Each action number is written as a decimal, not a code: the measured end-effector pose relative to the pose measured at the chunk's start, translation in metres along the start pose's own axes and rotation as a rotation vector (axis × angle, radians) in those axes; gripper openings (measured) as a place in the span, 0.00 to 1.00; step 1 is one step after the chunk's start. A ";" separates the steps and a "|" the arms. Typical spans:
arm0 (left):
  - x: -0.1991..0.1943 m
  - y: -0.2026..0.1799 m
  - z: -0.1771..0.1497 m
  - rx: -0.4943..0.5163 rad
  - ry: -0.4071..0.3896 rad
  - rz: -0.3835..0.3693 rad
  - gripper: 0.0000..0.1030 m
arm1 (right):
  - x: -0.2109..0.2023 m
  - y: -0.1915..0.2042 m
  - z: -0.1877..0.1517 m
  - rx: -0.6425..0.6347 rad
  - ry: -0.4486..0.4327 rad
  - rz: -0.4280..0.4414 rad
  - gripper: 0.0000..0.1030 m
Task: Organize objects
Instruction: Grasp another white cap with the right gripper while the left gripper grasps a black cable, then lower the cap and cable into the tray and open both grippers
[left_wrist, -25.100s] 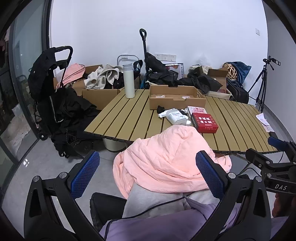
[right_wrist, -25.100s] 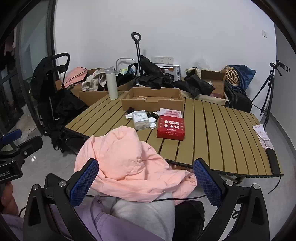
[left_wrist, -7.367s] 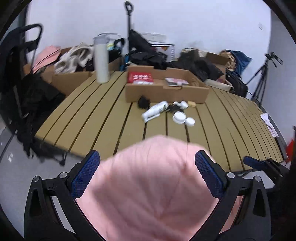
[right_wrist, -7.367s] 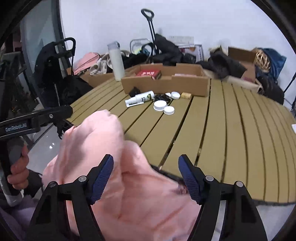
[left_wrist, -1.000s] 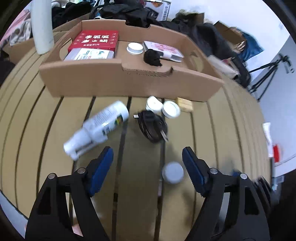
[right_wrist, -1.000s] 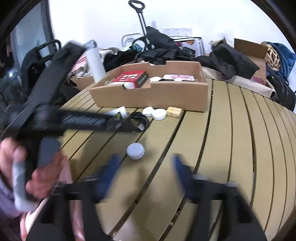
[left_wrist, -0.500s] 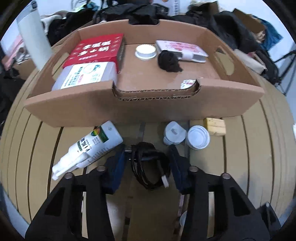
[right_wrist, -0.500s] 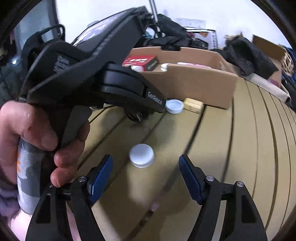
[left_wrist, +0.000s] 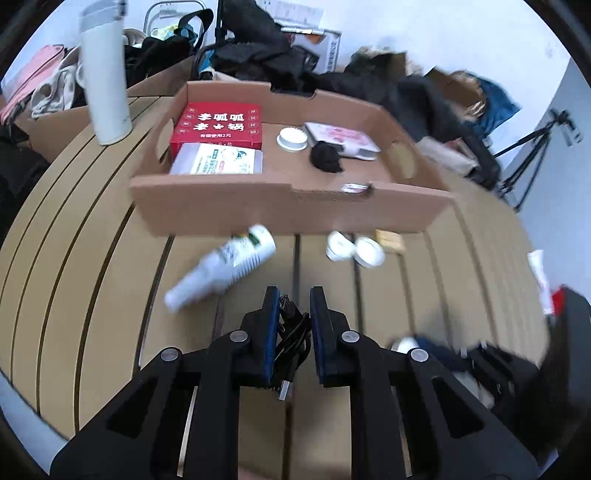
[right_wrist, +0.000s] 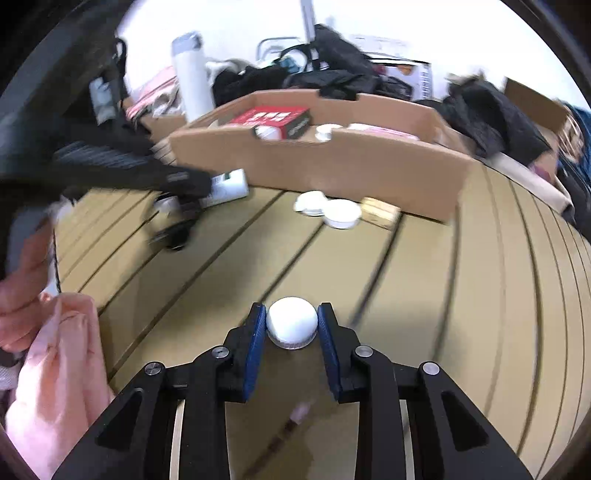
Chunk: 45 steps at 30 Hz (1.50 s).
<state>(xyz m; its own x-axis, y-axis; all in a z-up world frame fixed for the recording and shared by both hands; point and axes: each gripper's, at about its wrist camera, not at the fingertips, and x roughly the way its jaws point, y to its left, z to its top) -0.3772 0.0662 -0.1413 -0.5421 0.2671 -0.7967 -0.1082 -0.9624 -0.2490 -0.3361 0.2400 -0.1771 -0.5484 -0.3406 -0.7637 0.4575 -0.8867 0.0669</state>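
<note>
Your left hand-held gripper clamped tight on the black coiled cable just above the slatted surface. Your right hand-held gripper was closing, pads pressing the white cap, near the cardboard tray.

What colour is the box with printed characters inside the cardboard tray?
Red, with white characters; the left wrist view shows it best.

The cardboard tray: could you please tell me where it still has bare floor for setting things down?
In the cardboard tray, bare floor lies along the near wall, right of the white packet, in front of the black lump. The left end is crowded by the red box and packet; the white cap and pink pack fill the back.
</note>
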 end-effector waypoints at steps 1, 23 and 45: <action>-0.008 0.000 -0.006 -0.007 -0.003 -0.011 0.12 | -0.010 -0.005 -0.003 0.024 -0.010 -0.001 0.30; -0.062 -0.014 0.088 0.023 -0.098 -0.250 0.12 | -0.080 -0.038 0.108 0.122 -0.164 0.067 0.30; 0.057 0.062 0.195 -0.024 0.015 -0.070 0.69 | 0.132 -0.107 0.274 0.262 0.047 0.171 0.69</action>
<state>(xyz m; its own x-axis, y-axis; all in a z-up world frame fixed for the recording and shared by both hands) -0.5776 0.0121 -0.0951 -0.5214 0.3343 -0.7851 -0.1253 -0.9401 -0.3170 -0.6492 0.2041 -0.1097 -0.4433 -0.4821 -0.7557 0.3408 -0.8704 0.3554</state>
